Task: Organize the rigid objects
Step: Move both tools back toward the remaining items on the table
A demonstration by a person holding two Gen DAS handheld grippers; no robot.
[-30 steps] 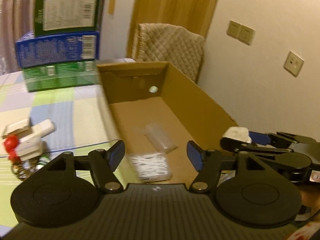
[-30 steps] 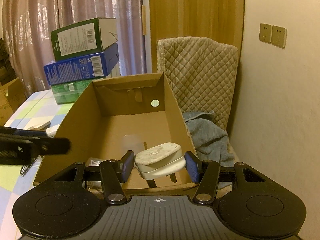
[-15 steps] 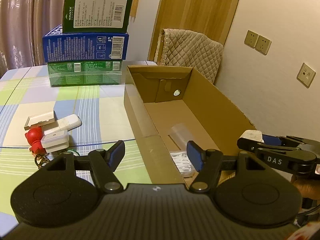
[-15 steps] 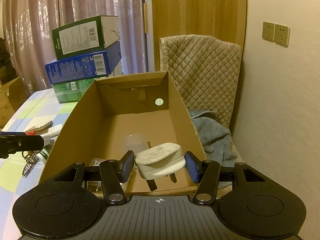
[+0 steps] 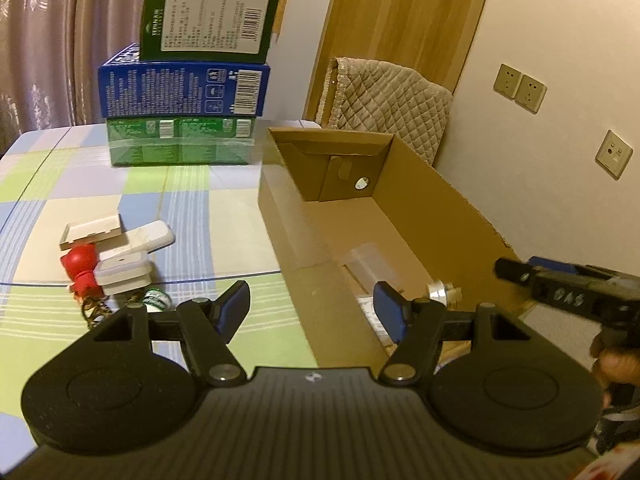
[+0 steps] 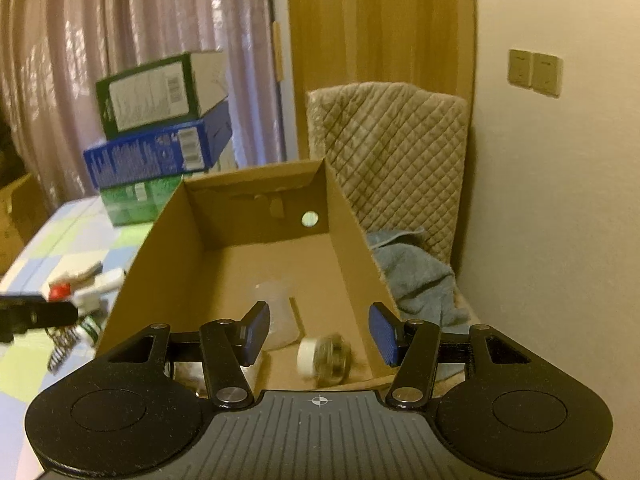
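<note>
**Plug loose in the box**

The right tongs are released, nothing between the pads. The white plug, blurred, lies inside the cardboard box at its near end, beside a clear cup. The left tongs gape empty over the counter; adapters cluster near its left edge.
</note>
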